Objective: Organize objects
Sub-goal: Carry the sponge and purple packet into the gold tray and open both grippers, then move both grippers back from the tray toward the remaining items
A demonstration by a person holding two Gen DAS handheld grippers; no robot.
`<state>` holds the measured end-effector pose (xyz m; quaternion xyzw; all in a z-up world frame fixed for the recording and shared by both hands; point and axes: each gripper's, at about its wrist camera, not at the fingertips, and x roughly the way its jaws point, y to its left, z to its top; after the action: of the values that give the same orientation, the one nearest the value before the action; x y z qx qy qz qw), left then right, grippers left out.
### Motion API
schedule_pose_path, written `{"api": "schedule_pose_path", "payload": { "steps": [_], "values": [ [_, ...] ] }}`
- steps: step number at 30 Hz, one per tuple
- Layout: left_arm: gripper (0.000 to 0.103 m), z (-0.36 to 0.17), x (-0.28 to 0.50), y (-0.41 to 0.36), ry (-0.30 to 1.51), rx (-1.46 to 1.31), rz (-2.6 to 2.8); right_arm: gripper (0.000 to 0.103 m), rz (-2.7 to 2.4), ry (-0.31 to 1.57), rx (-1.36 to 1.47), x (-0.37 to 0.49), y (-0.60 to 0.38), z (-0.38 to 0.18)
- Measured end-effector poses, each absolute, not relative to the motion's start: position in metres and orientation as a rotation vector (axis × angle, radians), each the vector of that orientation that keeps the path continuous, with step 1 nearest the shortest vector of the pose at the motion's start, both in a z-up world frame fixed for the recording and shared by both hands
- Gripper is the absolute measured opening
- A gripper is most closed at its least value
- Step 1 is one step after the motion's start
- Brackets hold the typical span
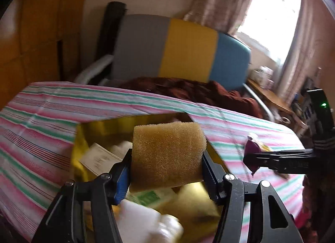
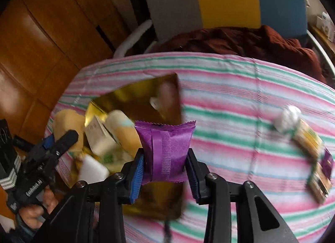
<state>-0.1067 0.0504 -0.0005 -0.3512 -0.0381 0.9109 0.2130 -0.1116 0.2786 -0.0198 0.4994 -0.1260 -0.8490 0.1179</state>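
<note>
My left gripper (image 1: 166, 168) is shut on a tan sponge (image 1: 167, 153) and holds it above the open gold box (image 1: 78, 142), which holds several white and yellow packets. My right gripper (image 2: 165, 164) is shut on a purple sachet (image 2: 165, 148), held over the right part of the gold box (image 2: 134, 98). In the left wrist view the right gripper (image 1: 254, 159) comes in from the right with the purple sachet (image 1: 252, 153). In the right wrist view the left gripper (image 2: 60, 141) is at the left with the sponge (image 2: 69, 125) over the box.
A round table with a pink, green and white striped cloth (image 2: 240, 107) carries the box. A white wad (image 2: 287, 118) and a yellow-and-purple packet (image 2: 316, 159) lie on its right side. A chair with a grey, yellow and blue back (image 1: 178, 48) holds a maroon cloth (image 1: 199, 92) behind the table.
</note>
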Motion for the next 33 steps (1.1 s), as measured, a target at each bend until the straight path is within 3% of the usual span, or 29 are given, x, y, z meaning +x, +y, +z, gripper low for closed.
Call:
{"api": "schedule_pose_path", "payload": {
  "steps": [1,4,6,12,23,27,33],
  "values": [
    [0.063,0.000,-0.115,0.045,-0.110,-0.977,2.546,0.041,-2.491,-0.387,1.433,-0.121,0.272,-0.016],
    [0.073,-0.004,-0.138,0.039,-0.096,-1.020,2.582,0.059,-2.510,-0.449,1.360,-0.140,0.260,-0.009],
    [0.079,-0.007,-0.146,0.032,-0.133,-1.033,2.599,0.062,-2.510,-0.471,1.334,-0.148,0.252,-0.004],
    [0.081,-0.020,-0.138,0.014,-0.226,-1.073,2.600,0.062,-2.504,-0.454,1.323,-0.139,0.244,-0.004],
    [0.081,-0.040,-0.082,0.001,-0.201,-1.111,2.664,0.062,-2.568,-0.314,1.292,-0.099,0.222,-0.018],
    [0.082,-0.038,-0.066,0.001,-0.163,-1.094,2.702,0.067,-2.611,-0.251,1.267,-0.084,0.214,-0.023],
    [0.090,-0.030,-0.050,0.001,-0.130,-1.042,2.754,0.068,-2.679,-0.192,1.247,-0.067,0.210,-0.030]
  ]
}}
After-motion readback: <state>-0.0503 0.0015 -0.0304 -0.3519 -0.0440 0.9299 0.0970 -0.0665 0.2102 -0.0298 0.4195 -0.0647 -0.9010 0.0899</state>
